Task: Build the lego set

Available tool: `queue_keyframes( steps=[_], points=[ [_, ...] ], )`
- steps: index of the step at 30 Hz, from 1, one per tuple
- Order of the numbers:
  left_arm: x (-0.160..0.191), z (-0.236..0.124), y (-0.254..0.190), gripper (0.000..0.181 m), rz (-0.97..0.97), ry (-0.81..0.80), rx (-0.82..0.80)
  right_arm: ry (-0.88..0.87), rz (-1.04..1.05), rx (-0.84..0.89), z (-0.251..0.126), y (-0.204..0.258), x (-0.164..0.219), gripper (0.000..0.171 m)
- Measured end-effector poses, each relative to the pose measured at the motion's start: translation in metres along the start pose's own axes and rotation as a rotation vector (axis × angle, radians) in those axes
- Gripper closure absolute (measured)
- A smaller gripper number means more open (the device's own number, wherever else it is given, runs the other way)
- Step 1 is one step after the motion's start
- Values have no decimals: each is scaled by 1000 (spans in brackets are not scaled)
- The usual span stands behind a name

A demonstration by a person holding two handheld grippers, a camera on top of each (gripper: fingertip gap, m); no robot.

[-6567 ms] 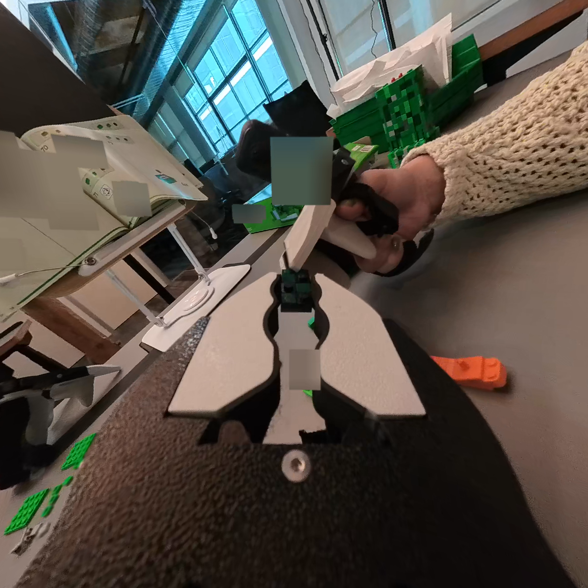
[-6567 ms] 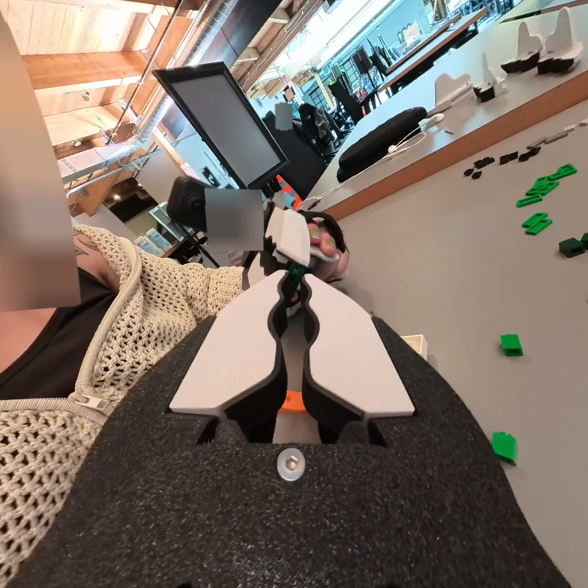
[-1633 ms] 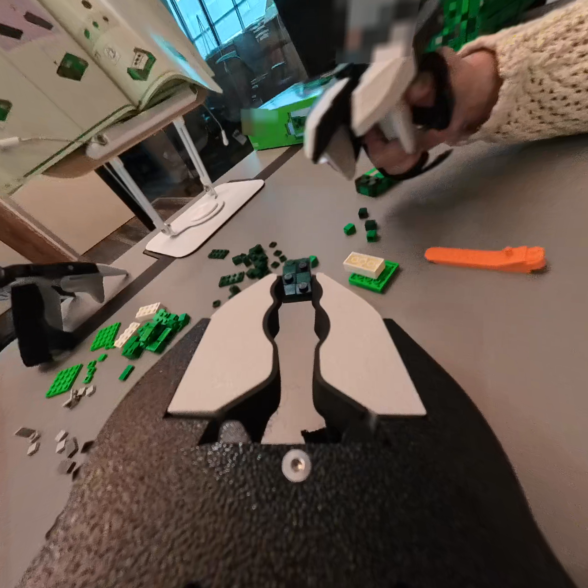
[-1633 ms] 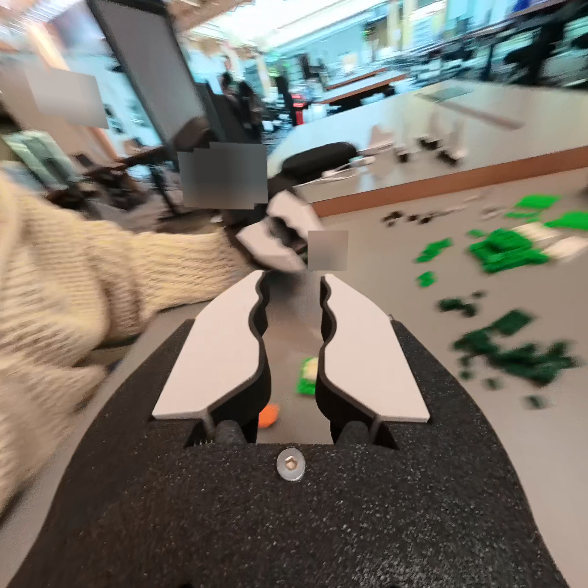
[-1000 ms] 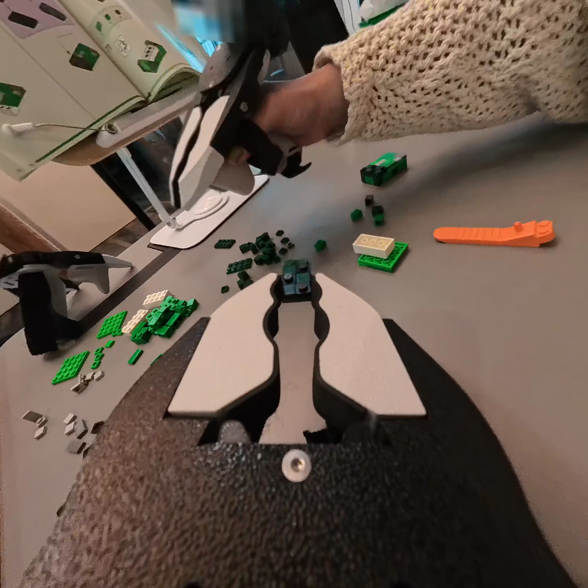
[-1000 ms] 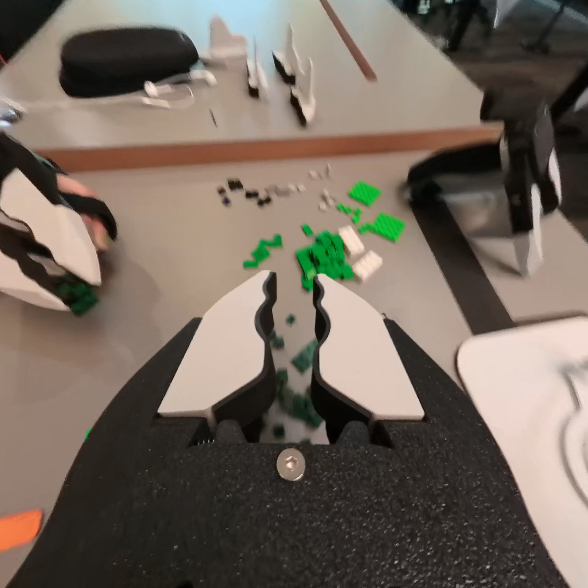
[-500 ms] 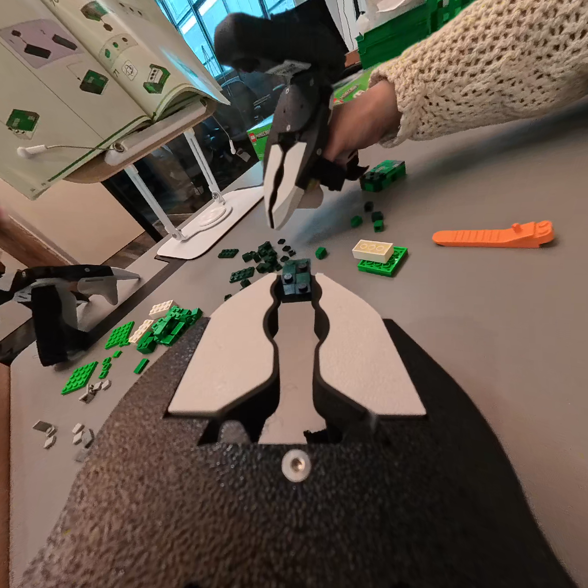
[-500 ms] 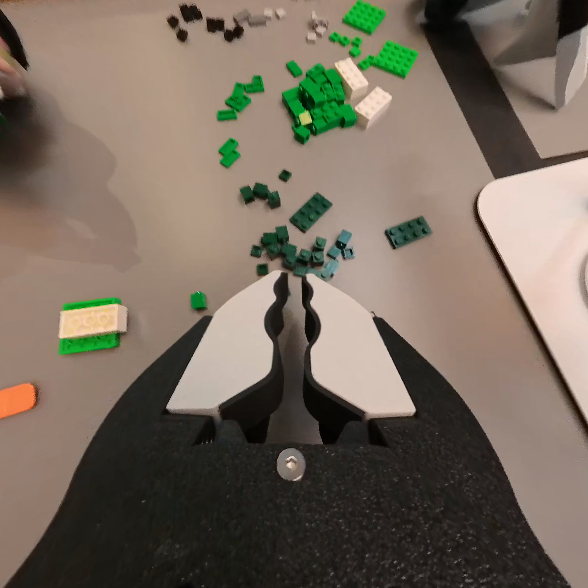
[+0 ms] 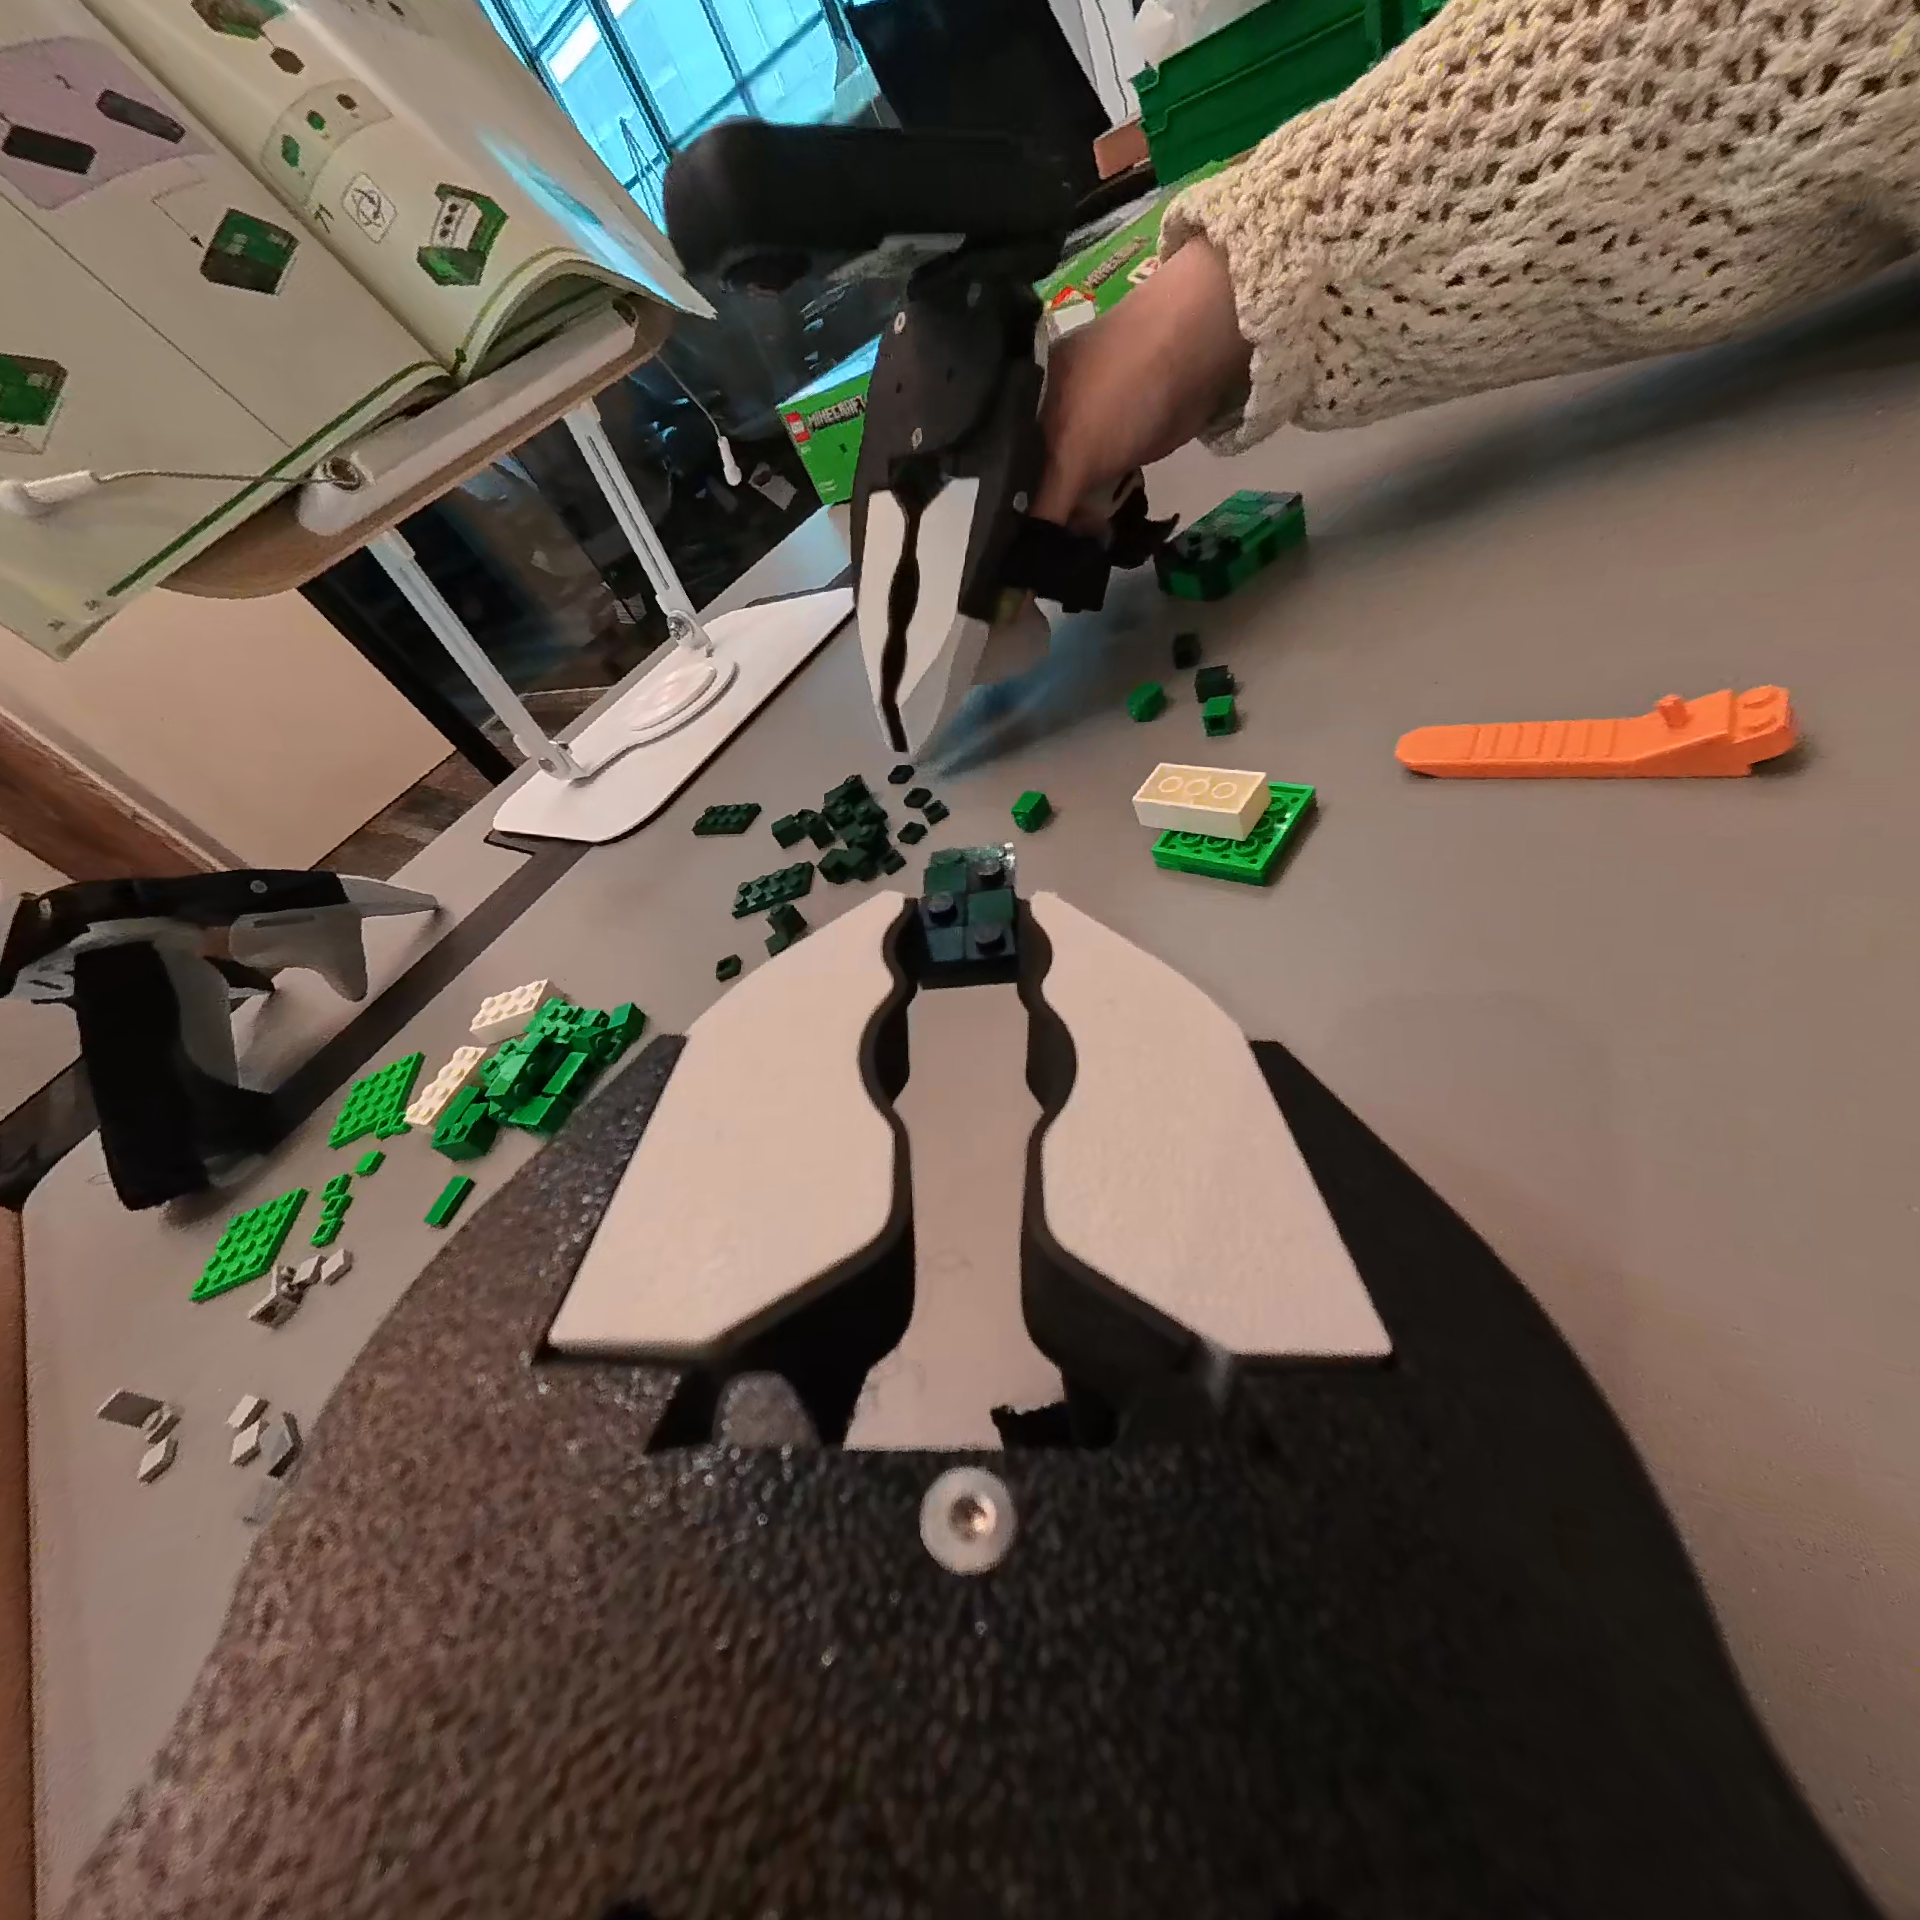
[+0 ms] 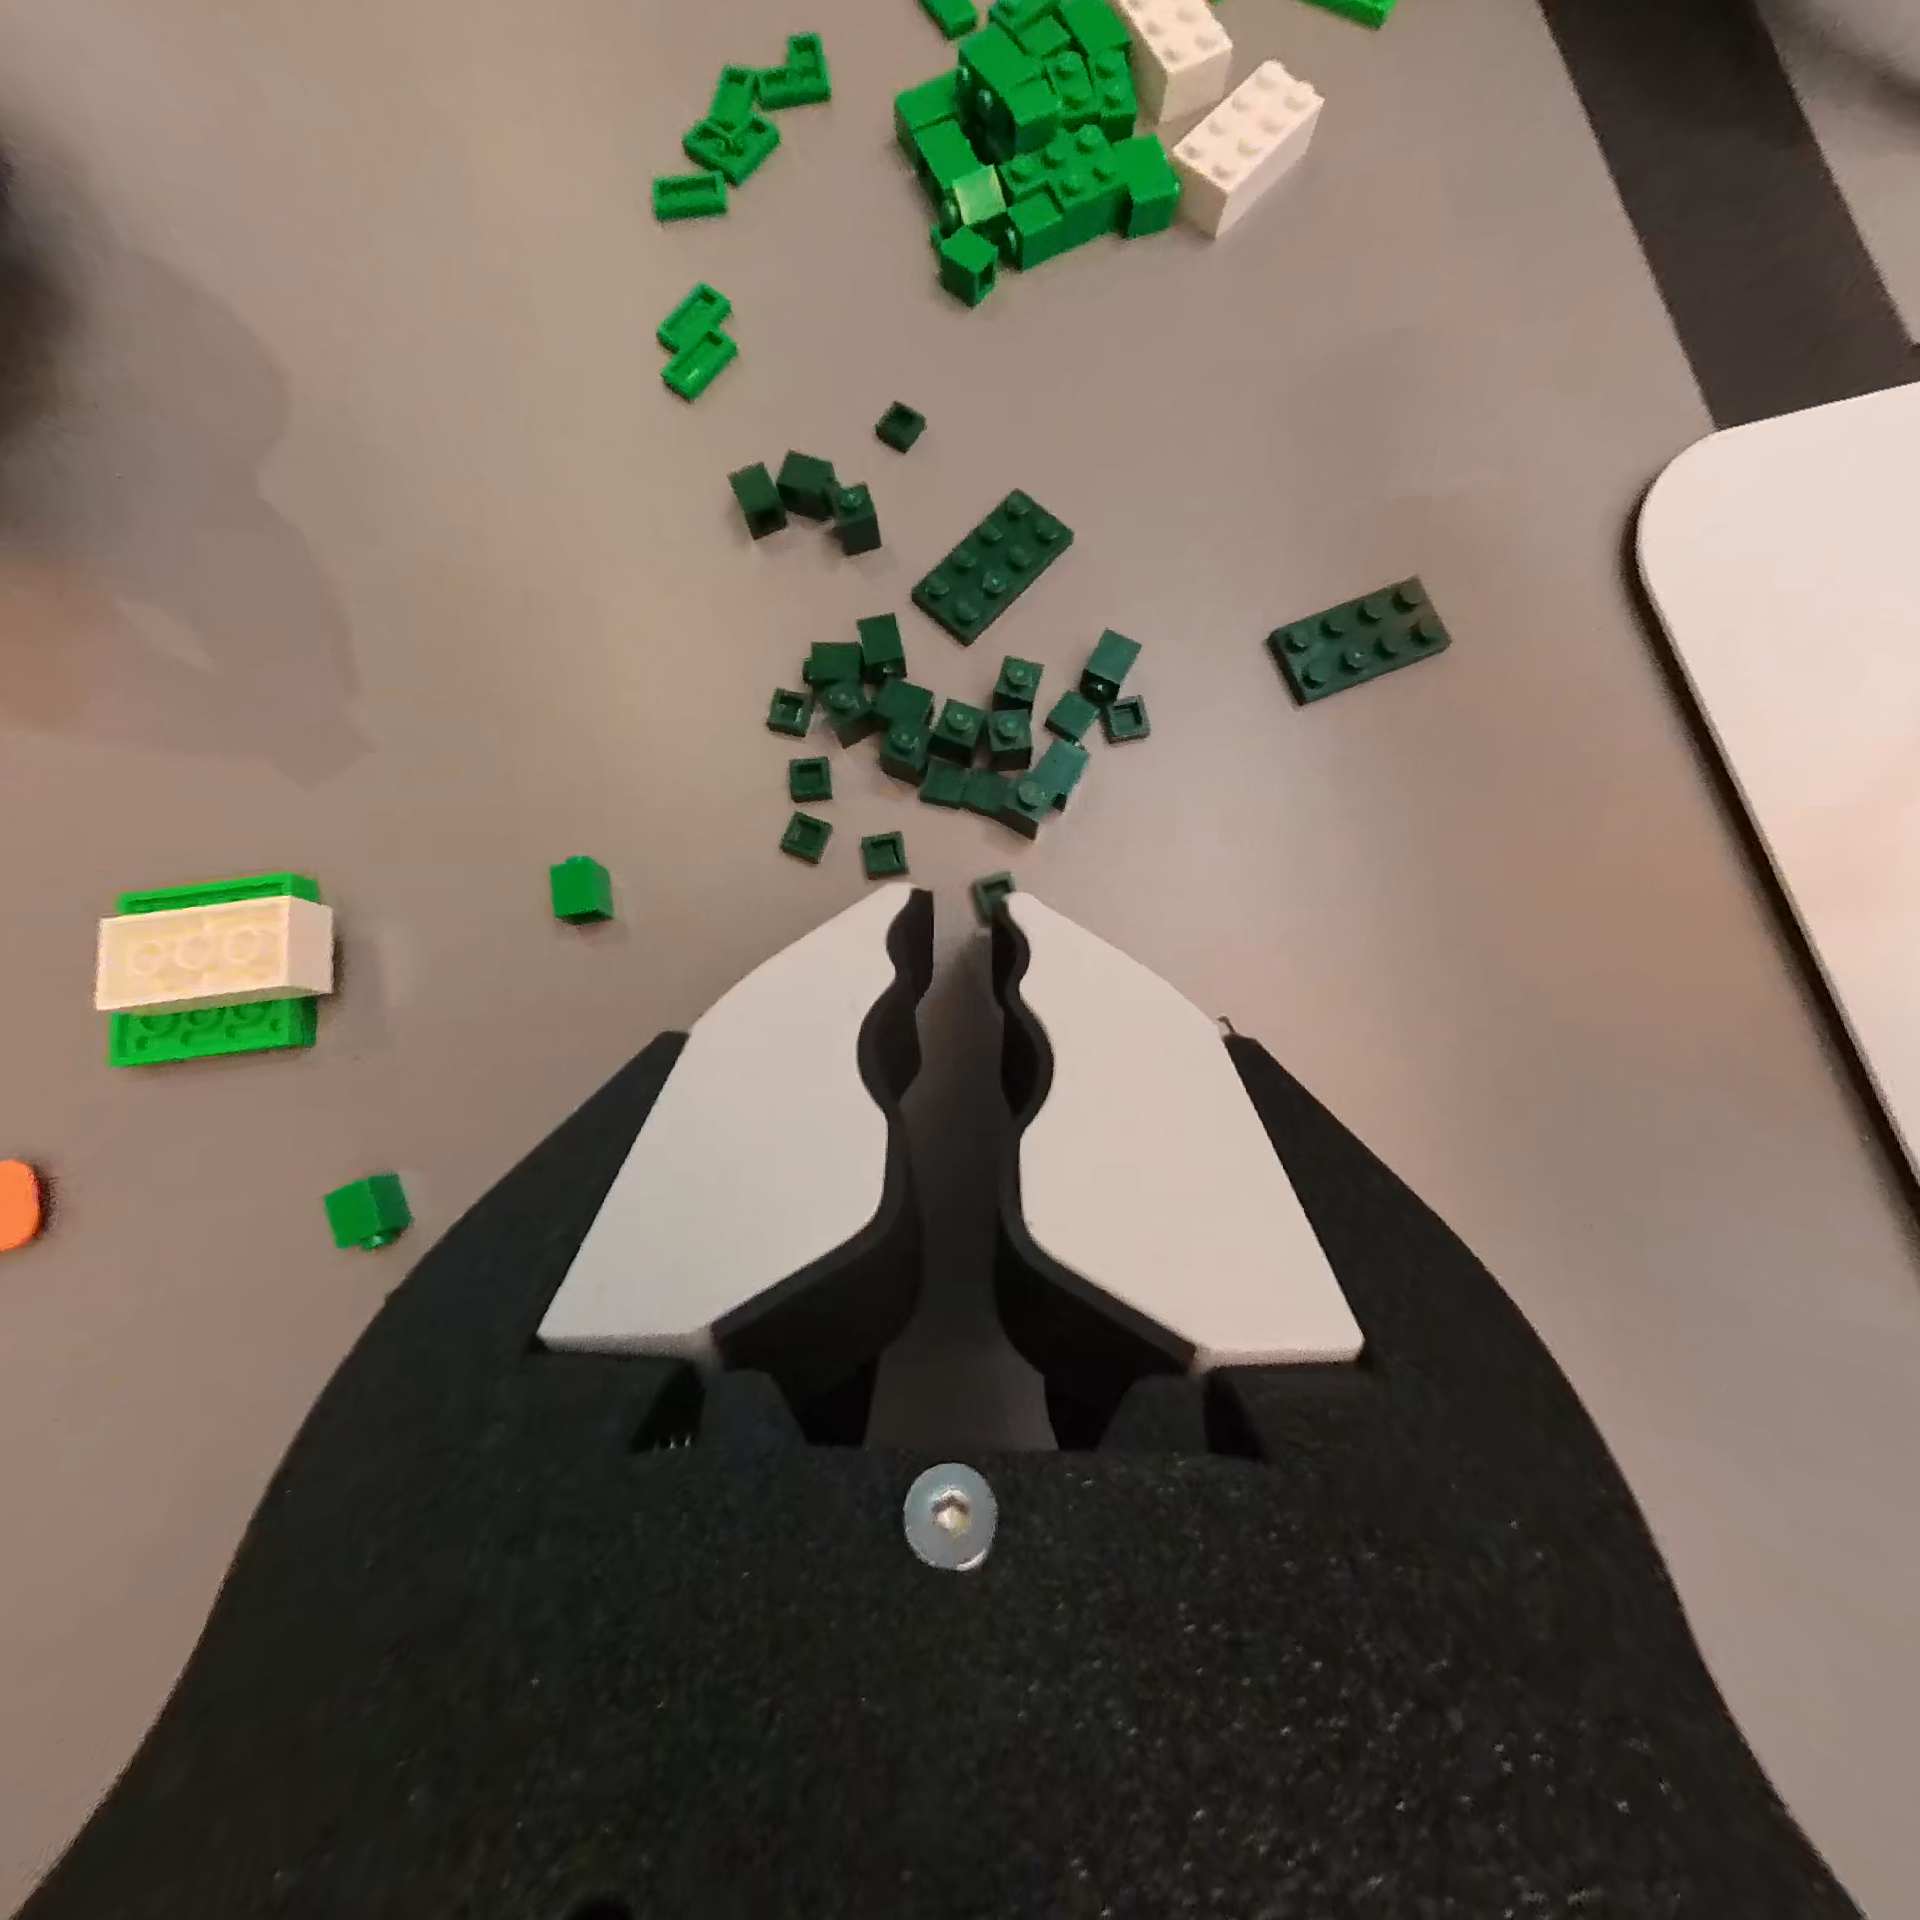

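Grey tabletop (image 10: 1351, 935) strewn with loose bricks | left gripper (image 9: 971, 925) clamped a small dark-green sub-assembly (image 9: 966, 914) above it; build looked early, most pieces unused | right gripper (image 10: 961, 904) nearly closed, empty, tips beside a dark-green single-stud piece (image 10: 990, 890) at the dark-green pile (image 10: 935, 717)

Each gripper (image 9: 971, 940) (image 10: 961, 904) is showing pale grey fingers with wavy black inner edges on a black textured body; a silver screw is sitting centrally; a cream open-knit sleeve (image 9: 1538, 197) is covering the far arm.
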State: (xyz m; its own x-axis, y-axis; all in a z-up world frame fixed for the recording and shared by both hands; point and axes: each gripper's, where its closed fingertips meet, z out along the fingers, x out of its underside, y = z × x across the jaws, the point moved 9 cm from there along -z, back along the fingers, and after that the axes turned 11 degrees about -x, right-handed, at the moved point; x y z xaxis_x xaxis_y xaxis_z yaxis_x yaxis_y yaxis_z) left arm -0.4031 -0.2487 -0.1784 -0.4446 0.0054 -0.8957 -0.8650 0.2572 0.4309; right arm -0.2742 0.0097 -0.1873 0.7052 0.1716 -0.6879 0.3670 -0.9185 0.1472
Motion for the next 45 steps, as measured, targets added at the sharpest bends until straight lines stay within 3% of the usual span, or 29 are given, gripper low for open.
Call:
queue_keyframes(
  steps=[7,13,17,20,27,45],
  points=[
    [1,2,-2,164,19,16,2,-43,-28,-58,0,6,-13,165],
    [1,2,-2,164,29,21,3,26,-118,-36,15,1,-36,166],
    [1,2,-2,164,29,21,3,81,-95,147,16,-15,-50,168],
    [1,2,-2,164,32,24,3,74,-28,174,11,-27,-53,170],
    [1,4,-4,164,52,36,11,115,15,142,15,-29,-41,171],
    [1,5,-8,164,82,50,24,72,-14,48,-18,29,2,166]
  ],
)
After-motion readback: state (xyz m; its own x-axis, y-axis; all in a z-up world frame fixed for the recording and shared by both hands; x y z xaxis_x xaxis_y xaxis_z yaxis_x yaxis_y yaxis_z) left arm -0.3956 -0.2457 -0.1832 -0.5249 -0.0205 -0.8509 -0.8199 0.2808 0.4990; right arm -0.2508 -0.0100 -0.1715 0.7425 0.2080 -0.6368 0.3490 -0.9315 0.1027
